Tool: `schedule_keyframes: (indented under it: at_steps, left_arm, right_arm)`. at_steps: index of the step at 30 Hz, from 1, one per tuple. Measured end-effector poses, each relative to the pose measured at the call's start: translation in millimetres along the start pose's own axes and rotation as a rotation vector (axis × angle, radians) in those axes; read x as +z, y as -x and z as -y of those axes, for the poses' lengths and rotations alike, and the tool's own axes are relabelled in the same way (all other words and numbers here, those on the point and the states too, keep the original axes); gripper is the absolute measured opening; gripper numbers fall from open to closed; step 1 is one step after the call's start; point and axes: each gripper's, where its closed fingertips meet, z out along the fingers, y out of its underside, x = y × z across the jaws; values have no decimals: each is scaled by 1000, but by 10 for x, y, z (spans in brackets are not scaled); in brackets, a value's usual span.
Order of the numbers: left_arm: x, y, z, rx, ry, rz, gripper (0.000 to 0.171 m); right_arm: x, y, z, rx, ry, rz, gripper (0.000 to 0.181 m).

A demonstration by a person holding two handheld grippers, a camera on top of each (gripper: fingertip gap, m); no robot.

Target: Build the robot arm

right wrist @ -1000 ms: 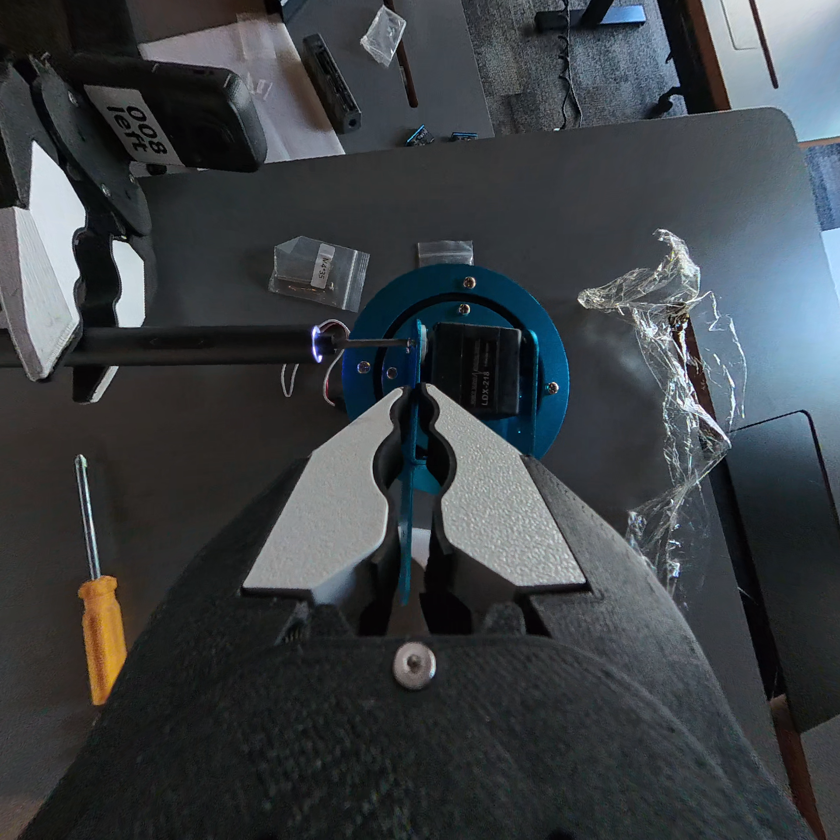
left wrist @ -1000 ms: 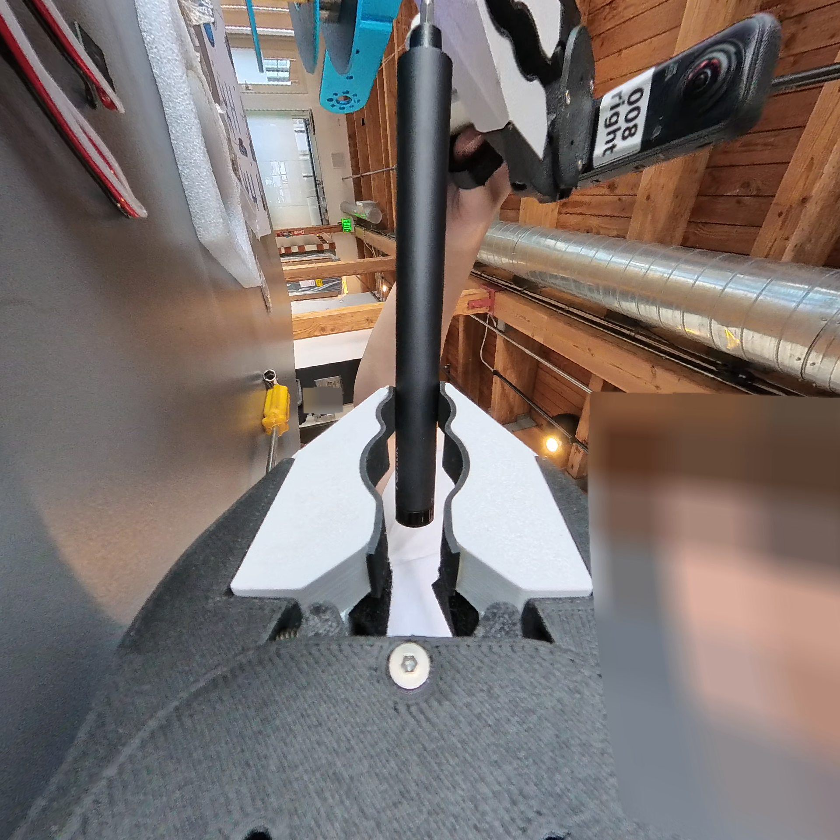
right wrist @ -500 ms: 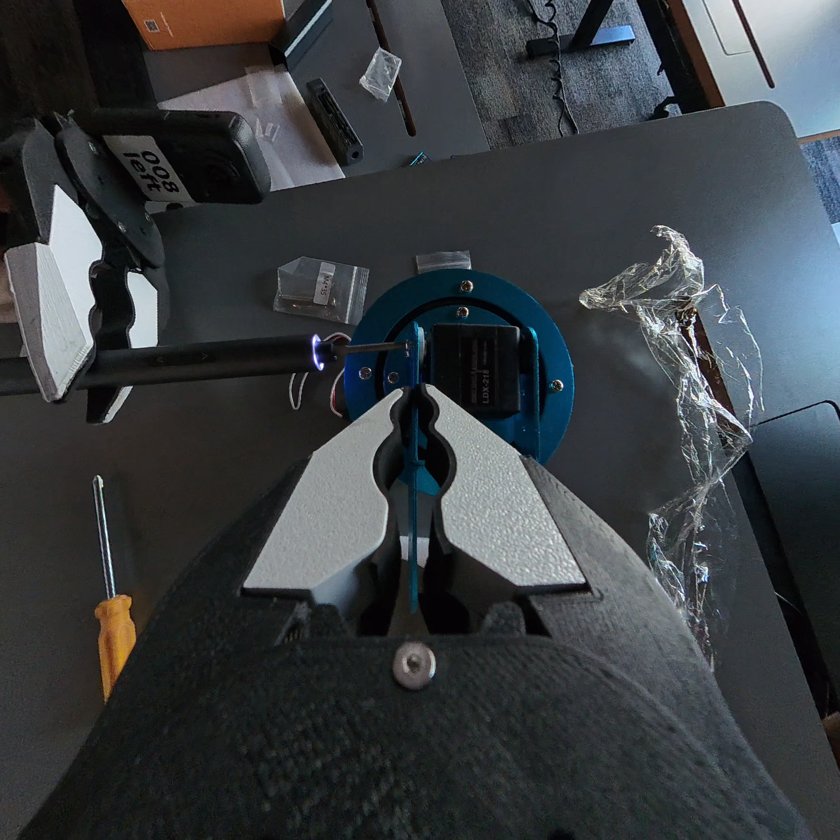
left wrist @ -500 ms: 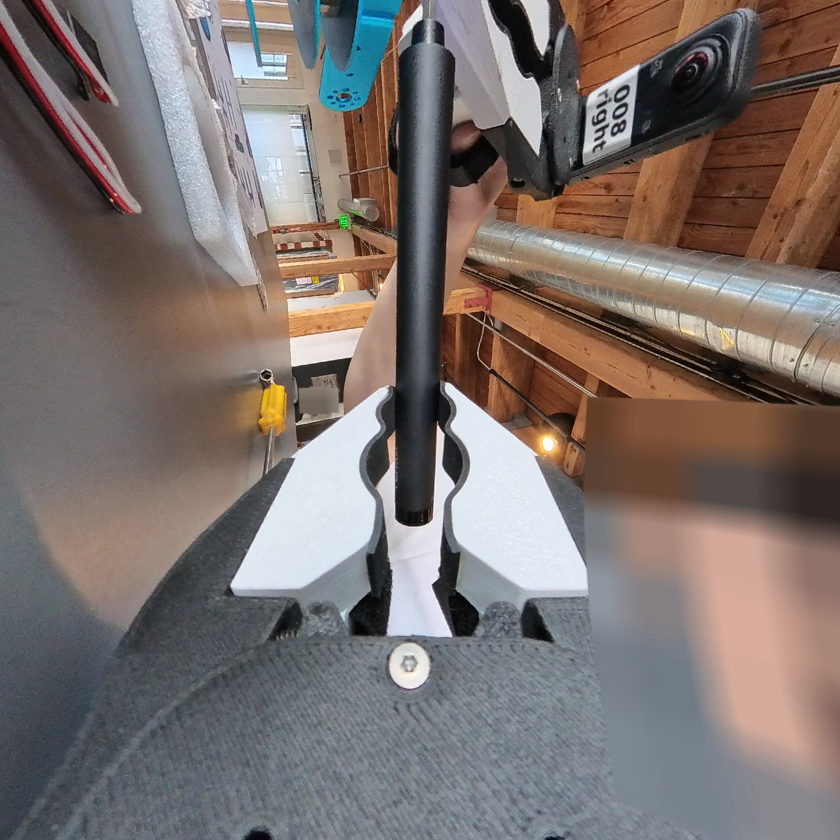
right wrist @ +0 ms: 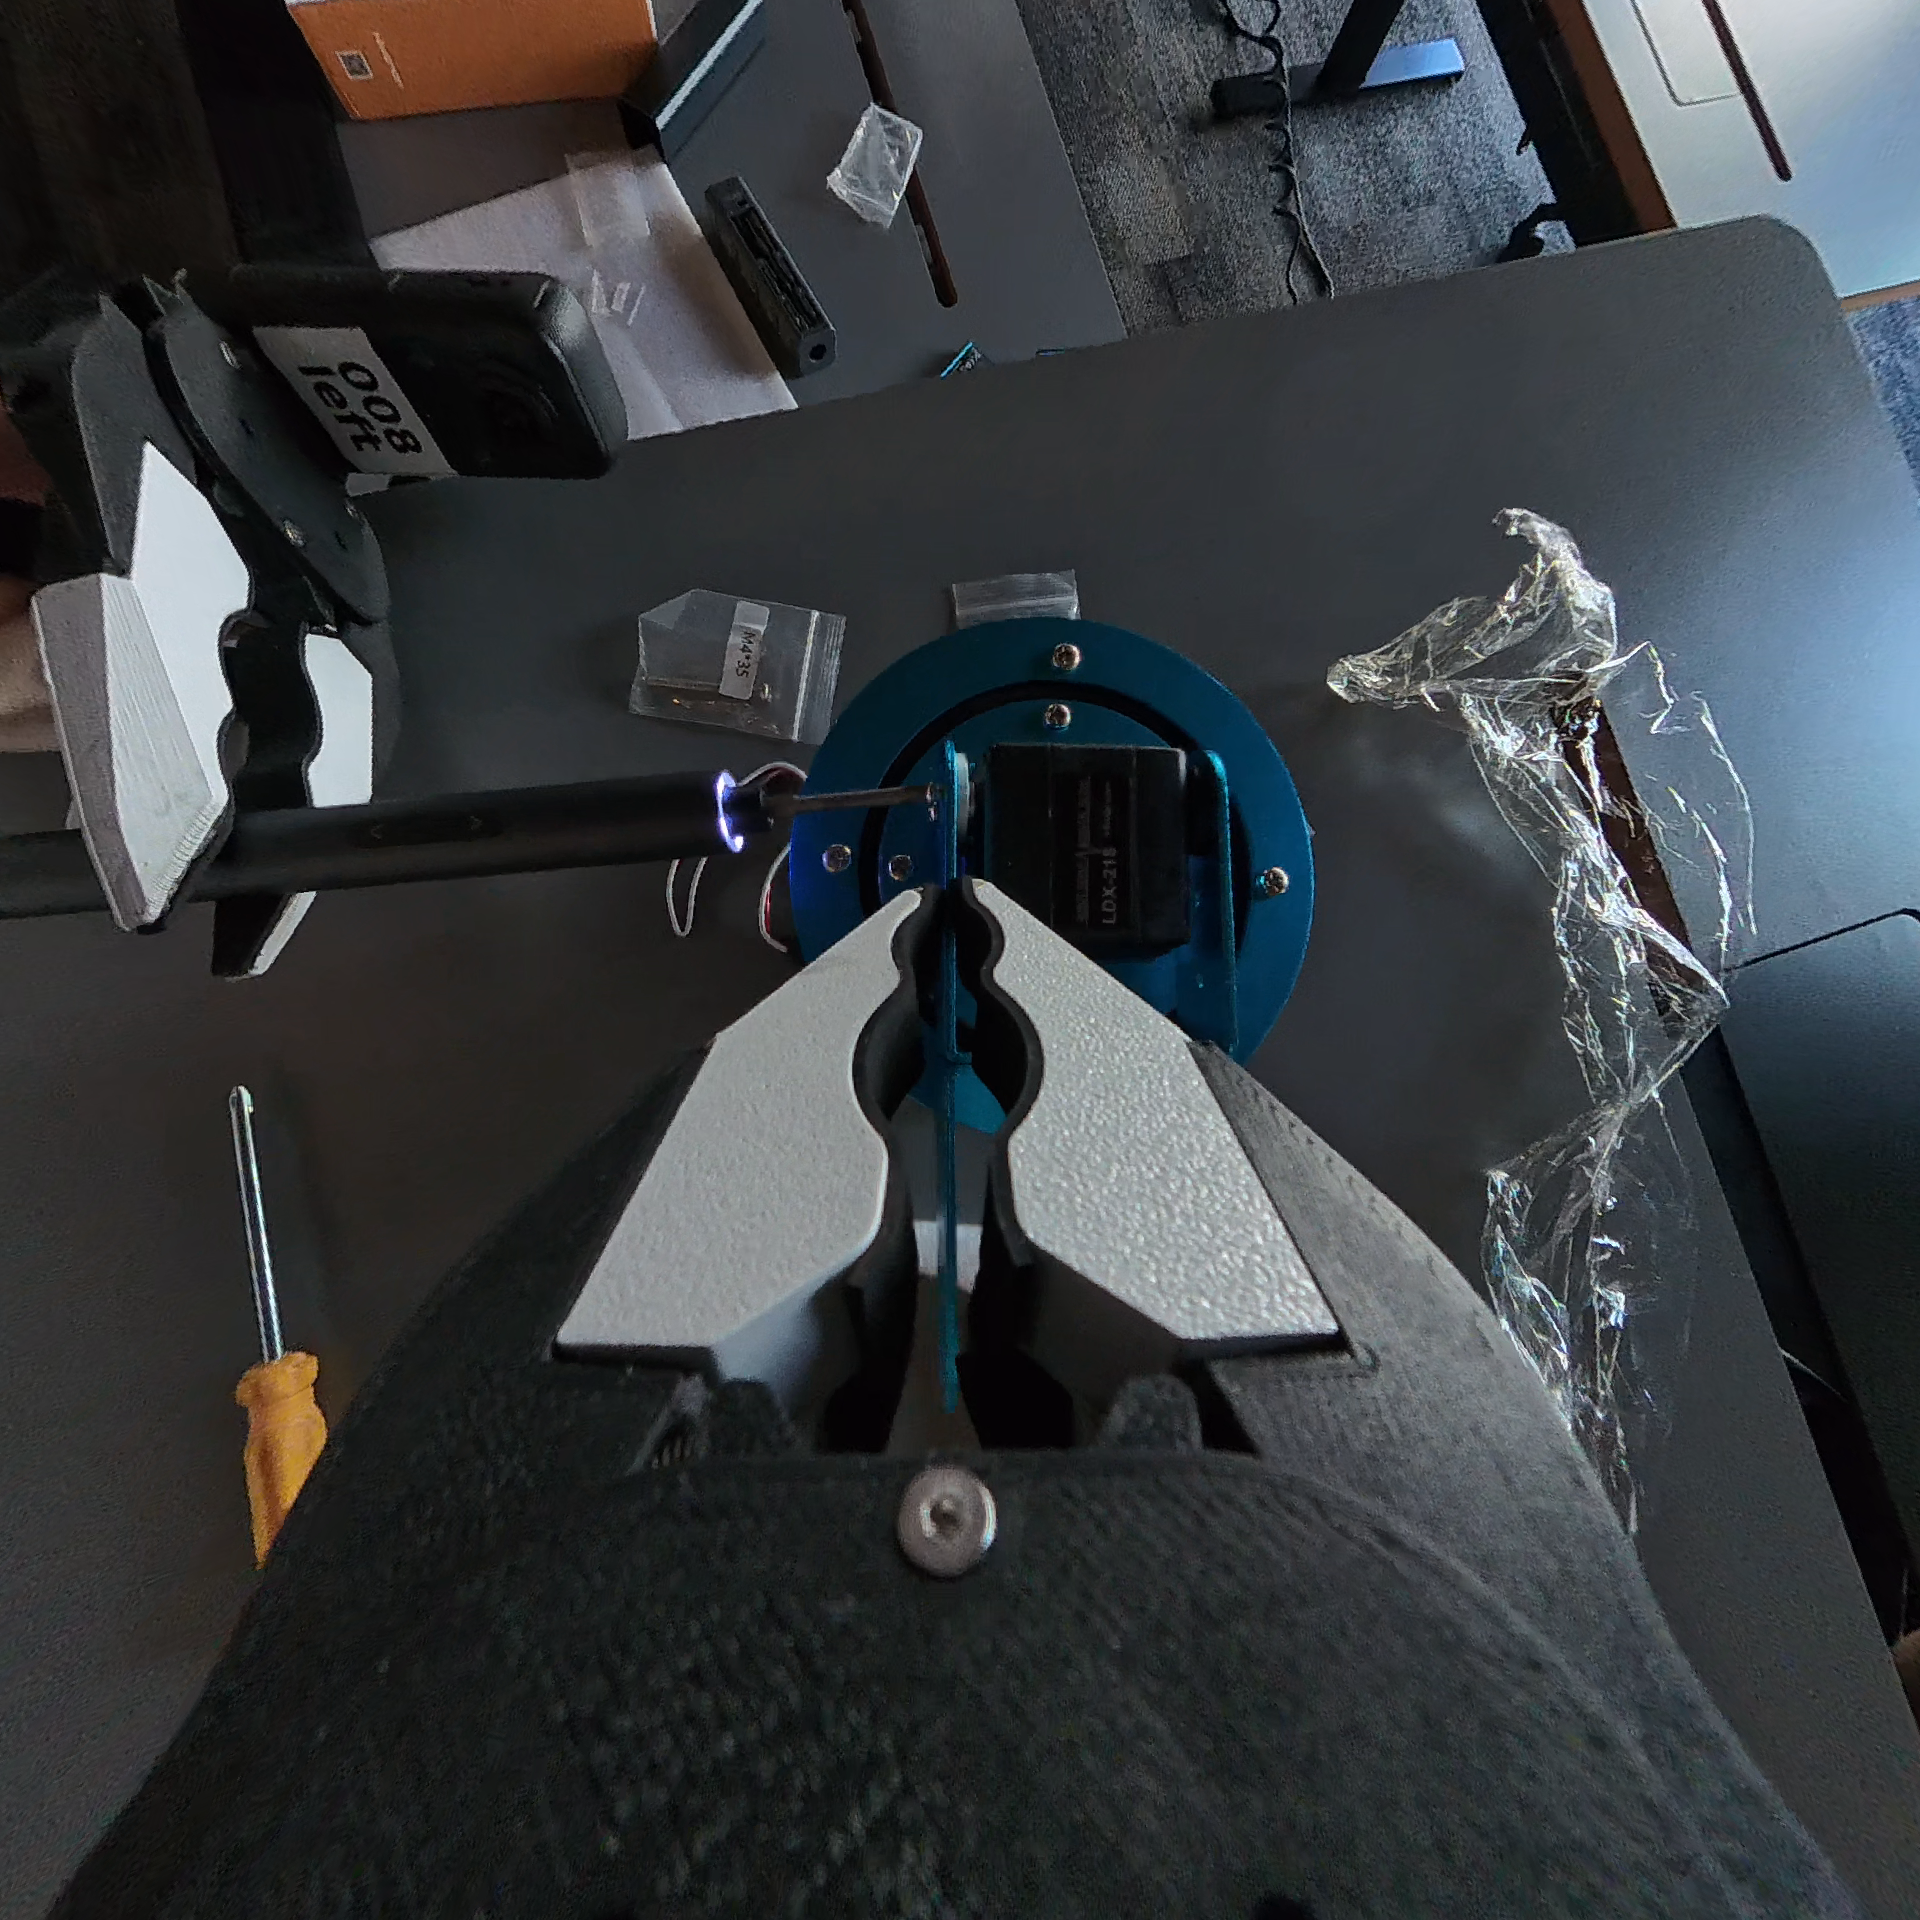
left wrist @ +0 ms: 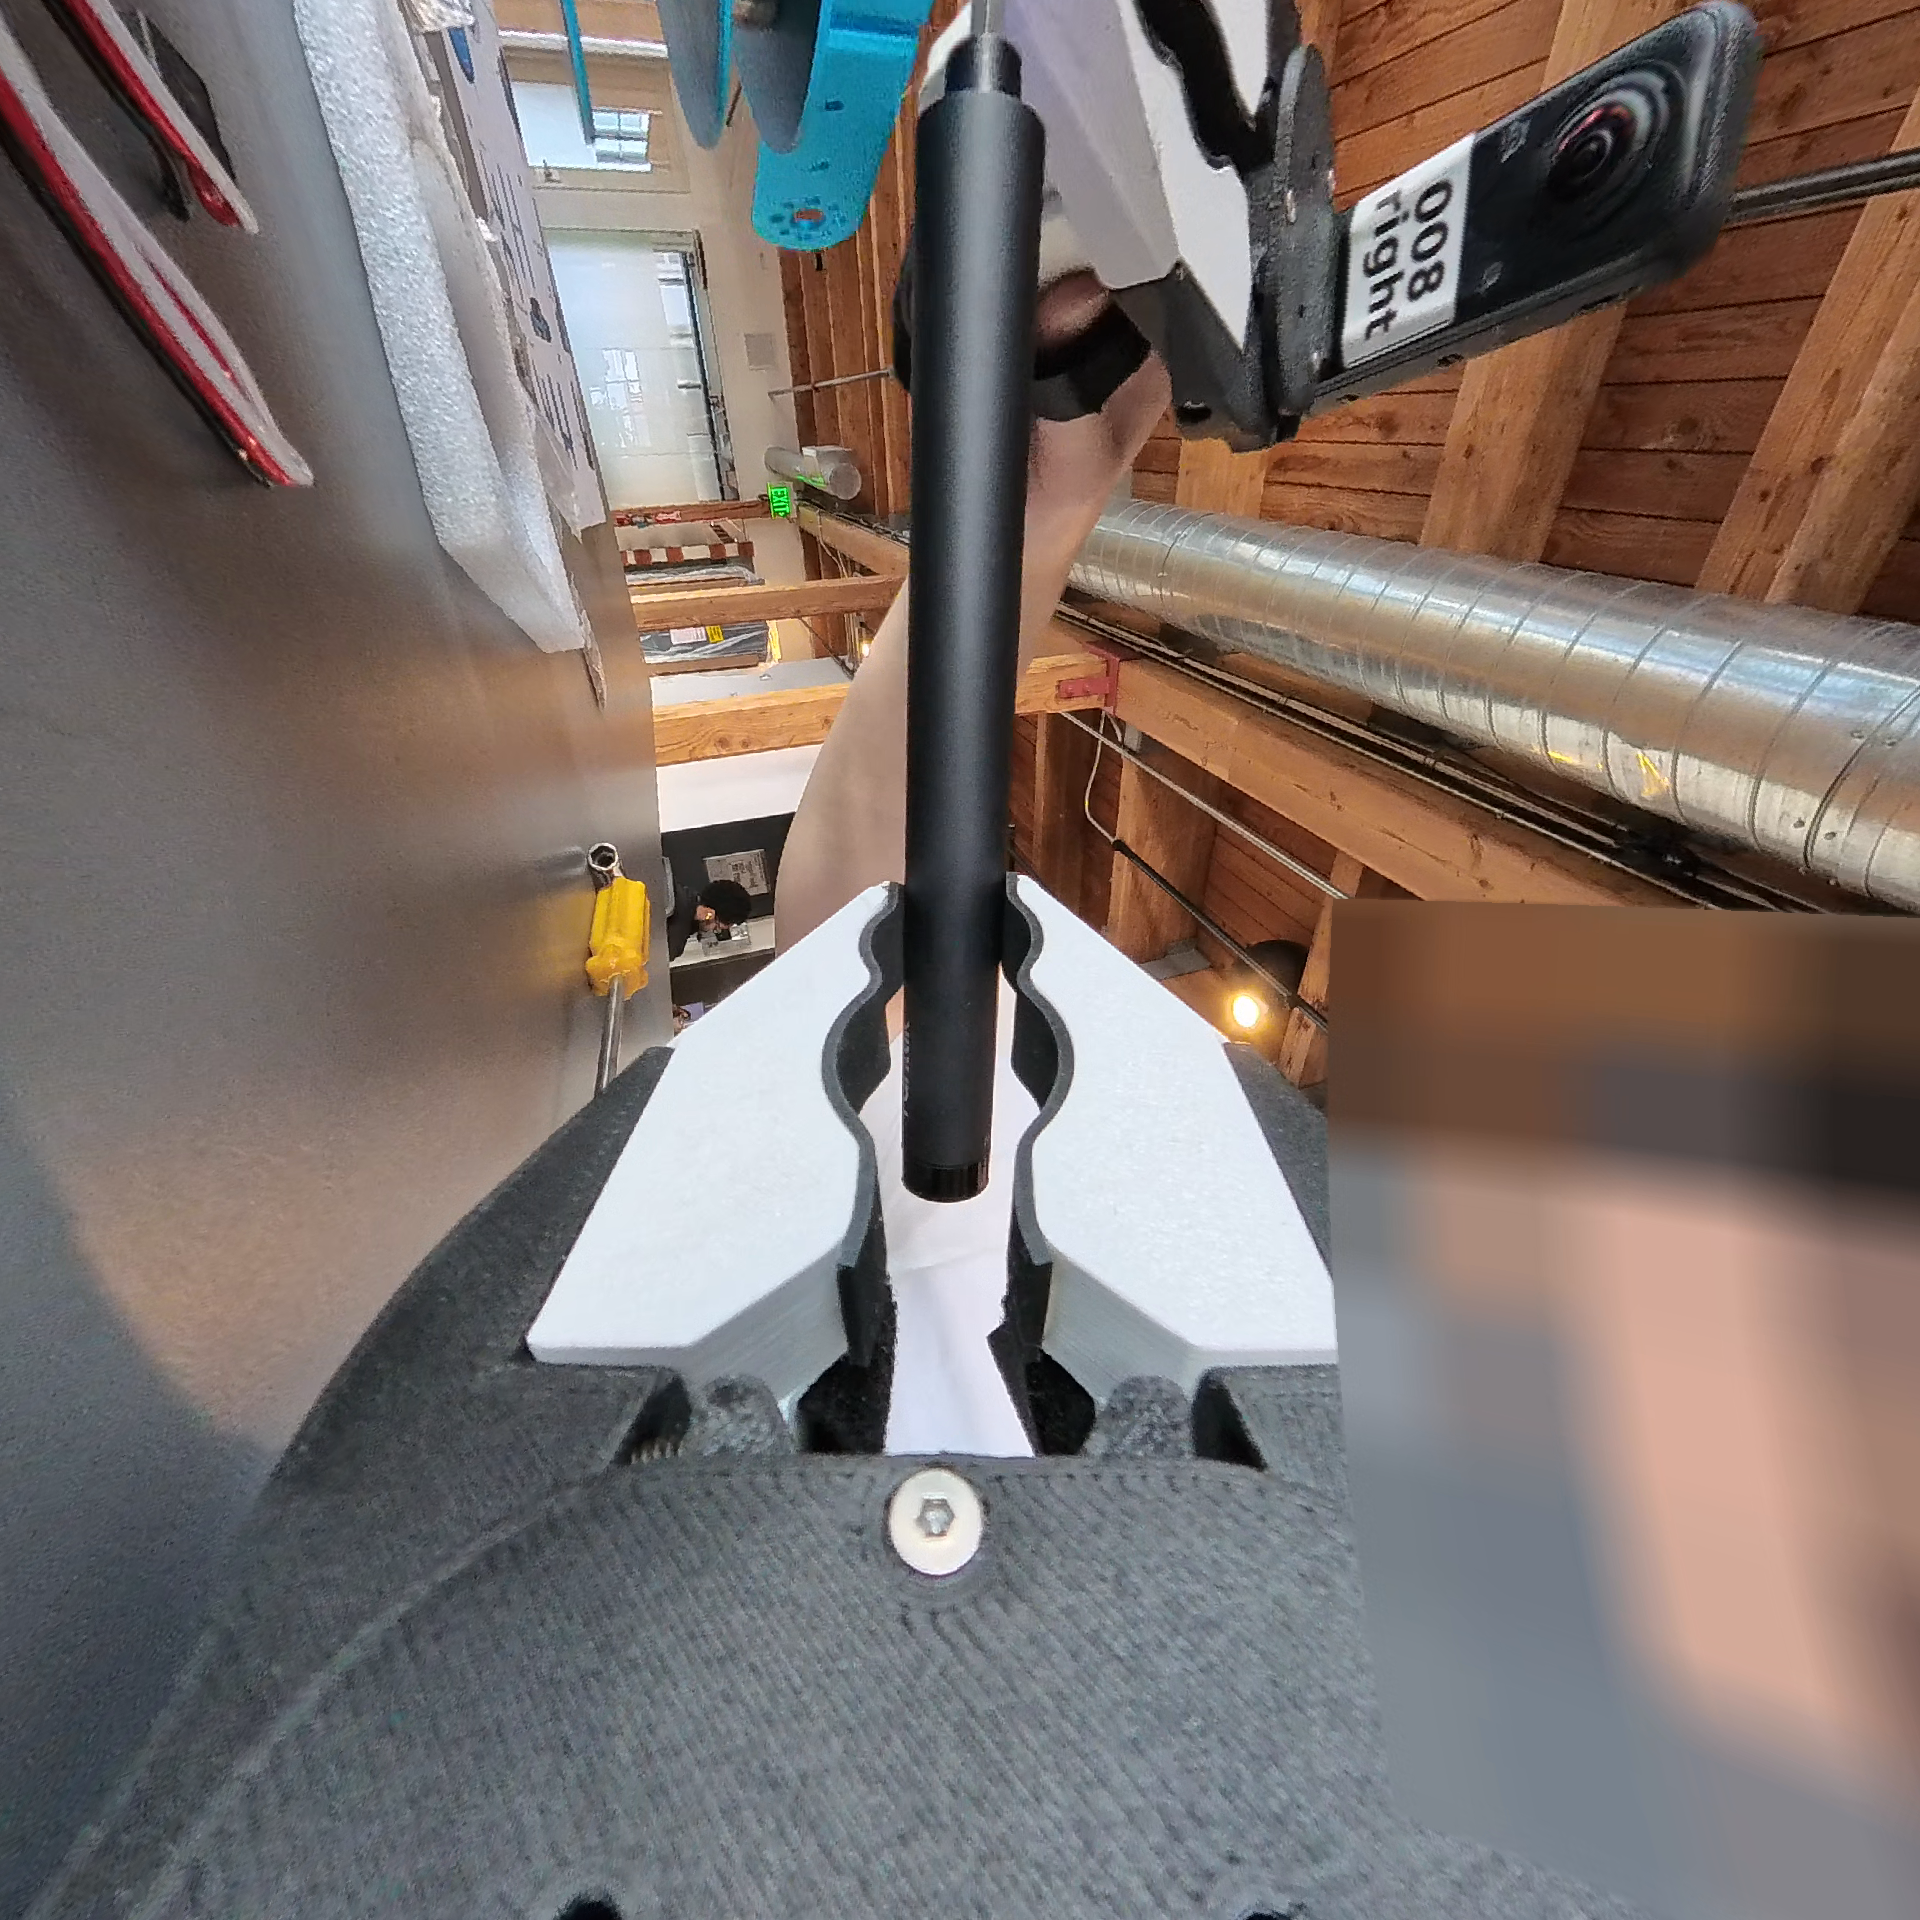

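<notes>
My left gripper [left wrist: 951,935] is closed round the rear part of a slim black electric screwdriver [left wrist: 961,623], the barrel lying straight along the gap between the fingers. In the right wrist view the same tool [right wrist: 468,831] runs level from the left, a lit ring at its nose, its thin bit meeting the upright blue bracket plate [right wrist: 945,831].

My right gripper [right wrist: 945,904] is clamped on the near edge of that plate, which stands on edge between the fingers. The plate belongs to a blue round base [right wrist: 1049,665] resting on the dark surface [right wrist: 1351,416], with a black servo block [right wrist: 1086,831] mounted just beside it.

Handling, as I judge it: the screwdriver is rigid, smooth and fairly light, so it could roll or slide in the grip; holding it near the middle of the barrel would steady the bit better than the tail. The plate is thin stiff metal with a slick finish; I would pinch it flat on both faces, close to the base.

Around the base: a small clear bag of hardware [right wrist: 738,665] to its left, crumpled clear film [right wrist: 1590,883] to its right, and a yellow-handled screwdriver [right wrist: 270,1351] well apart on the near left.
</notes>
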Motion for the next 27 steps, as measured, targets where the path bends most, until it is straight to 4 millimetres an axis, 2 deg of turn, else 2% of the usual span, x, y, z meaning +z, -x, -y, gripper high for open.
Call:
schedule_keyframes:
  at_steps: [13, 20, 22, 25, 27]
  left_arm:
    - [17, 8, 4, 0, 2, -1, 16]
    - [31, 14, 0, -5, 5, 0, 16]
    - [35, 14, -3, -8, 8, -1, 16]
    - [34, 5, -2, -15, 9, -7, 16]
    - [31, -8, 1, -22, 8, -16, 16]
  right_arm:
    - [2, -21, -32, 23, -26, -3, 1]
    - [-3, -35, -31, -14, -59, -103, 2]
    - [-45, -14, 11, 18, -111, -124, 5]
    - [-280, 103, 198, 96, -302, -199, 9]
    - [-410, 262, 239, 272, -451, -208, 5]
